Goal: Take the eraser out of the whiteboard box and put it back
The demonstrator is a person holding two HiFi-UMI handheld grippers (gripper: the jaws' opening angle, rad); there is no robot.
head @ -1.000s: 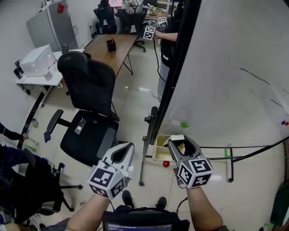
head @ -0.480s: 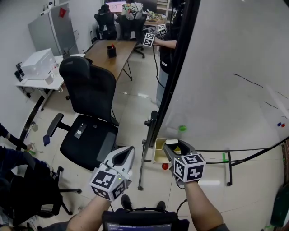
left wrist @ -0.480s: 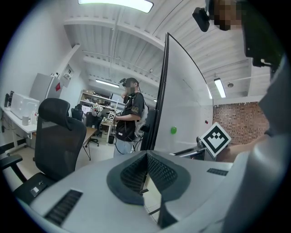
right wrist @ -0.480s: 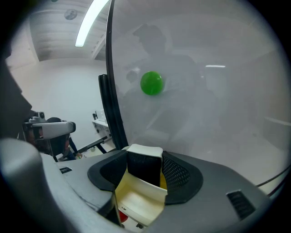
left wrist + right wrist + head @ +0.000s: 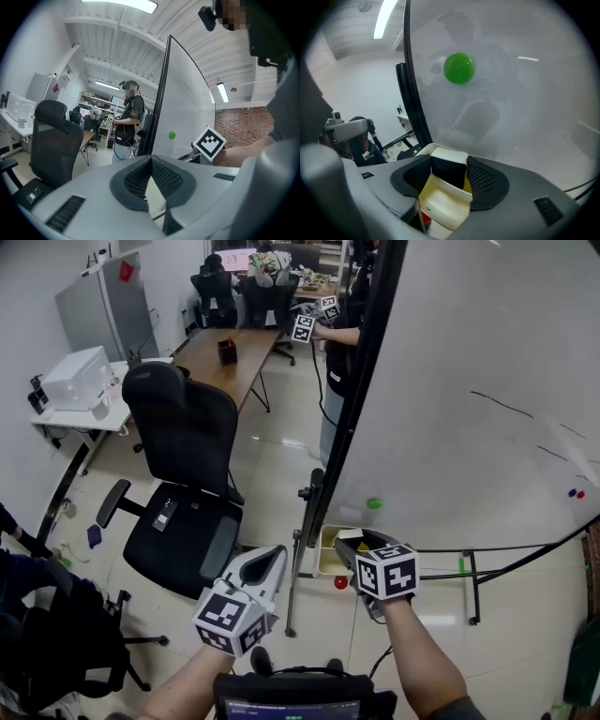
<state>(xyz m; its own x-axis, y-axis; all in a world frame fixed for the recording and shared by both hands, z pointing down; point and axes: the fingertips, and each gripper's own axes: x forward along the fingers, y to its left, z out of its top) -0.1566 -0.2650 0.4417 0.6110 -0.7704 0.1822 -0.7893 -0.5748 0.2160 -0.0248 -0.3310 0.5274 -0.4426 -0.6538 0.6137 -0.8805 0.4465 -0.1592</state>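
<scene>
- Right tool [image 5: 449, 162]: jaws stand wide, pads pressed on both sides of the eraser [image 5: 449, 172]. The eraser has a black body and a cream cap, and it fills the gap between the pads.
- Eraser position: at the box [image 5: 439, 204], which is cream with a yellow inside. The near wall of the box hides the eraser's lower end, so I cannot tell whether it touches the box floor.
- In the head view the right tool [image 5: 348, 543] points down at the box [image 5: 327, 560], which is at the foot of the whiteboard [image 5: 469, 381] by its black frame.
- Left tool [image 5: 150, 161]: jaw tips meet at the far end and nothing is between them. Only floor shows through the gap behind the tips.
- In the head view the left tool [image 5: 275, 555] is held off to the left of the box, well apart from it and touching nothing.
- A green magnet [image 5: 459, 68] is on the whiteboard above the box.
- A red ball [image 5: 341, 582] is on the floor just beside the box.
- A black chair [image 5: 183, 474] stands to the left, and a brown desk [image 5: 225, 352] is behind it.
</scene>
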